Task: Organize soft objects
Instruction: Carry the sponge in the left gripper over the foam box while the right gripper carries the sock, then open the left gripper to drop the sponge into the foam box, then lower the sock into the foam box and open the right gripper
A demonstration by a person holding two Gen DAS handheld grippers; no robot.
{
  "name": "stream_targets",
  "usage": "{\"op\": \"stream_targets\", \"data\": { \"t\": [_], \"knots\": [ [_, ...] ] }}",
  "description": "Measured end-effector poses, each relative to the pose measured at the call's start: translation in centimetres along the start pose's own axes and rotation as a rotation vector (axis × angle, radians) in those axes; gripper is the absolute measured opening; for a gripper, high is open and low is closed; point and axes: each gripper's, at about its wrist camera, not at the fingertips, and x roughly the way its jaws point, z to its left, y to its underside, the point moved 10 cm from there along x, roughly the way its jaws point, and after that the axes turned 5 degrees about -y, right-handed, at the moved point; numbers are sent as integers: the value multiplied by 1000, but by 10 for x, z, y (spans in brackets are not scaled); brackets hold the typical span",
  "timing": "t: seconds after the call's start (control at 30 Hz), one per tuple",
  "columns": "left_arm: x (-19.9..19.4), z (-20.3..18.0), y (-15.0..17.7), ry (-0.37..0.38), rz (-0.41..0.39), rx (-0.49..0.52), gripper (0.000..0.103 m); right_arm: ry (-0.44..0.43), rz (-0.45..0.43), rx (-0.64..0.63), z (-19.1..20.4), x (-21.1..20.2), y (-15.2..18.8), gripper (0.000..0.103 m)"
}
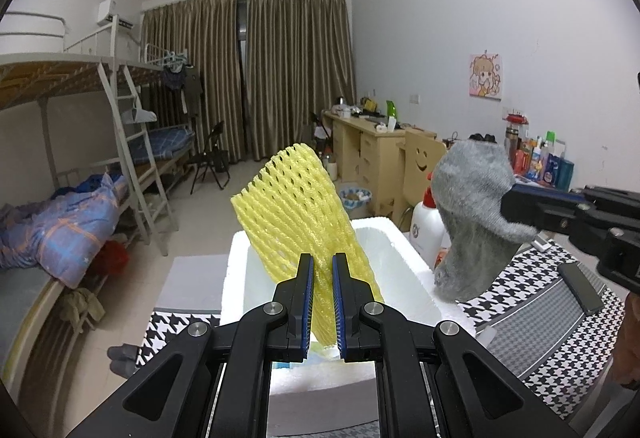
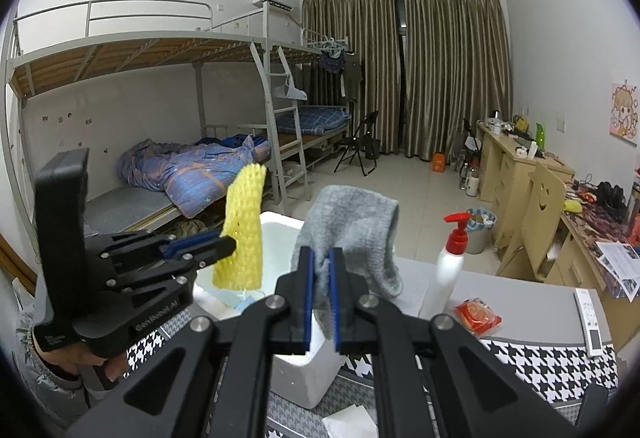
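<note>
My left gripper (image 1: pixel 322 262) is shut on a yellow foam net sleeve (image 1: pixel 296 206) and holds it upright over the open white foam box (image 1: pixel 404 258). The sleeve also shows in the right wrist view (image 2: pixel 244 230), with the left gripper (image 2: pixel 228 244) clamped on it. My right gripper (image 2: pixel 322 256) is shut on a grey sock (image 2: pixel 352 226), which hangs above the box's (image 2: pixel 280 226) right side. In the left wrist view the sock (image 1: pixel 472 206) dangles from the right gripper (image 1: pixel 508 208), its toe just above the box's right rim.
The box stands on a table with a houndstooth cloth (image 1: pixel 532 298). A white pump bottle with a red top (image 2: pixel 448 270), a red packet (image 2: pixel 478 316), a white remote (image 2: pixel 590 322) and a black phone (image 1: pixel 580 288) lie right of the box. Bunk beds (image 2: pixel 160 118) stand left, desks (image 2: pixel 520 166) right.
</note>
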Motion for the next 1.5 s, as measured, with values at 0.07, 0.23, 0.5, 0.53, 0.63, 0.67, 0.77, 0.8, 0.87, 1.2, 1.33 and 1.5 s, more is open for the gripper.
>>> {"op": "stream_targets", "data": {
  "t": [0.07,0.23,0.5,0.53,0.63,0.67,0.77,0.8,0.87,1.2,1.33,1.5],
  "knots": [
    [3,2,1,-3,8,-3,10,2,0,-3,0,0,0,10],
    [10,6,4,-7,25,-4,10,4,-3,-14,0,1,-1,10],
    [14,15,4,-27,27,-19,70,5,-3,-27,3,5,-6,10],
    [12,18,3,-32,21,-29,74,4,-1,-28,4,6,-6,10],
    [9,25,3,-47,11,-34,76,-4,4,-26,5,10,-5,10],
    [7,27,2,-52,6,-38,81,-8,5,-28,6,12,-7,10],
    [2,31,1,-69,-8,-50,88,-16,5,-31,7,15,-9,10],
    [1,34,1,-75,-11,-54,88,-22,5,-32,7,15,-9,10],
    [-2,36,1,-82,-13,-55,90,-28,7,-35,9,17,-9,10],
    [-20,53,1,-128,-51,-68,100,-61,33,-37,17,29,-8,10],
    [-24,58,2,-142,-58,-73,102,-76,46,-41,22,34,-6,10],
    [-26,64,5,-151,-57,-79,102,-90,68,-39,26,40,-3,10]
  ]
}}
